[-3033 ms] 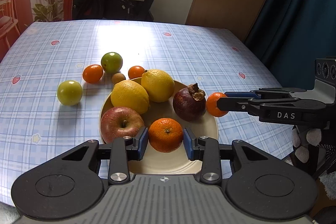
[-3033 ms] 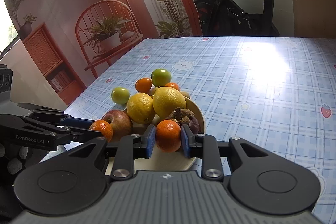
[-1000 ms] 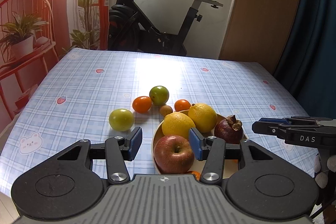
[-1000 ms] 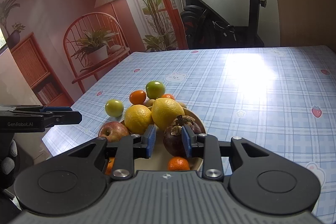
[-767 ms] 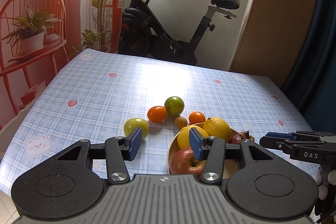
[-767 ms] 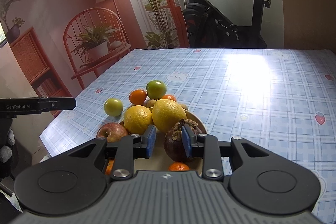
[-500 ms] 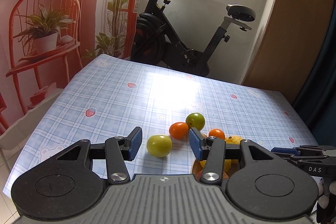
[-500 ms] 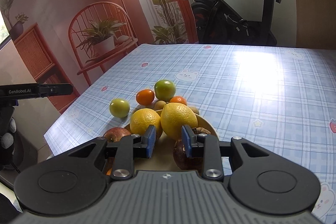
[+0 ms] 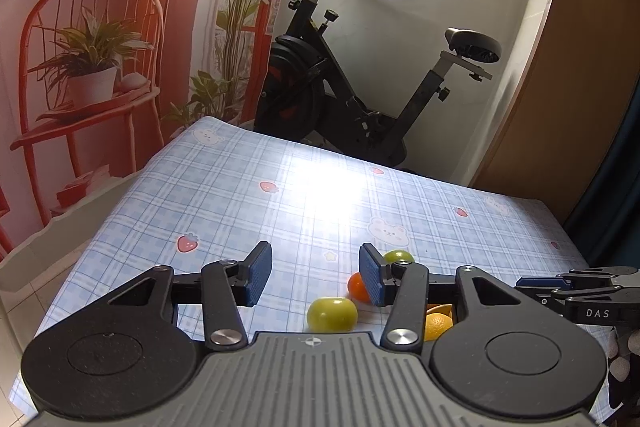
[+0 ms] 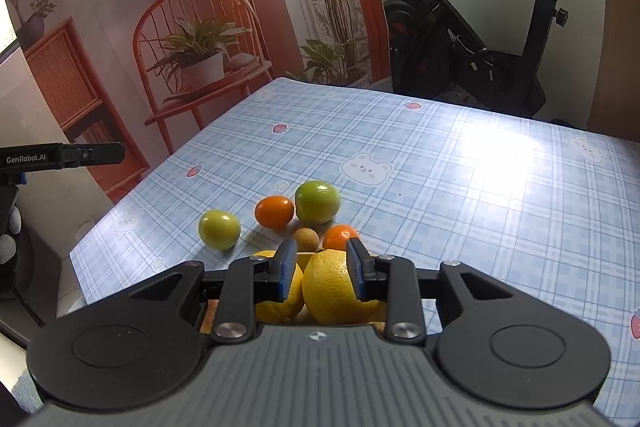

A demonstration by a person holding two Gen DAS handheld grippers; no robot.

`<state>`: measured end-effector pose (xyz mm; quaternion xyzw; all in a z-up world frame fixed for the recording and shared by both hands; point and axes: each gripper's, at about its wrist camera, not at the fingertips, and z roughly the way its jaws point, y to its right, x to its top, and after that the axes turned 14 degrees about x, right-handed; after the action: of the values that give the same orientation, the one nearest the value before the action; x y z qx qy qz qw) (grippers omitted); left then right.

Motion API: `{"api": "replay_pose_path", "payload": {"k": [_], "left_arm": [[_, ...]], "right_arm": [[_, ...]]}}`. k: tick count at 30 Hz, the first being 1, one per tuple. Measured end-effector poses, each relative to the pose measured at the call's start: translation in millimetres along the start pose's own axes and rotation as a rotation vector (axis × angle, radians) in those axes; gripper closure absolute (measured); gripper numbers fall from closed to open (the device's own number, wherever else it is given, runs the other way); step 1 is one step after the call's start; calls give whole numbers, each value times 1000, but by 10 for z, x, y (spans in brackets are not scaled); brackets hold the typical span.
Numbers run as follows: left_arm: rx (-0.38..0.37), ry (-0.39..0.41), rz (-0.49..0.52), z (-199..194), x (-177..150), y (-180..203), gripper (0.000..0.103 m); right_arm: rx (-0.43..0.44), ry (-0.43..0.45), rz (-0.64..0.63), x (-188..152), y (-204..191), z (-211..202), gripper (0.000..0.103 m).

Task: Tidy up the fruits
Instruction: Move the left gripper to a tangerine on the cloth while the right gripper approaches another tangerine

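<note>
My left gripper [image 9: 315, 274] is open and empty, raised above the near left of the table. Below it lie a green fruit [image 9: 332, 313], an orange fruit [image 9: 357, 287] and a second green fruit [image 9: 398, 257]. My right gripper [image 10: 321, 269] is open and empty, held above two yellow citrus fruits [image 10: 338, 289] in the plate, which is mostly hidden. Beyond them on the cloth lie a green fruit [image 10: 219, 229], an orange fruit [image 10: 274, 212], a larger green fruit [image 10: 317, 201], a small brown fruit [image 10: 306, 238] and a small orange [image 10: 339, 236].
The table has a blue checked cloth [image 10: 460, 187]. An exercise bike [image 9: 360, 99] stands past the far edge. A red chair with a potted plant [image 10: 200, 67] stands to the left. The right gripper shows at the right of the left wrist view [image 9: 580, 291].
Both grippers let go of their oranges onto the plate, opened, and pulled up and back. The plate has dropped almost out of both views.
</note>
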<state>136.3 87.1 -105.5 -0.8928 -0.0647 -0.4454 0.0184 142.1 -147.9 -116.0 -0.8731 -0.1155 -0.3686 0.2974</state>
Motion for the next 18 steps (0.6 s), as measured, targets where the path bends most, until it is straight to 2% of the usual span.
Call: {"api": "replay_pose_path", "payload": {"k": [8, 18], "left_arm": [[-56, -27, 17, 260, 6, 112, 53], [-91, -103, 24, 633, 38, 100, 53]], "right_arm": [[-28, -47, 5, 157, 138, 224, 71], [8, -137, 87, 347, 469, 602, 71]]}}
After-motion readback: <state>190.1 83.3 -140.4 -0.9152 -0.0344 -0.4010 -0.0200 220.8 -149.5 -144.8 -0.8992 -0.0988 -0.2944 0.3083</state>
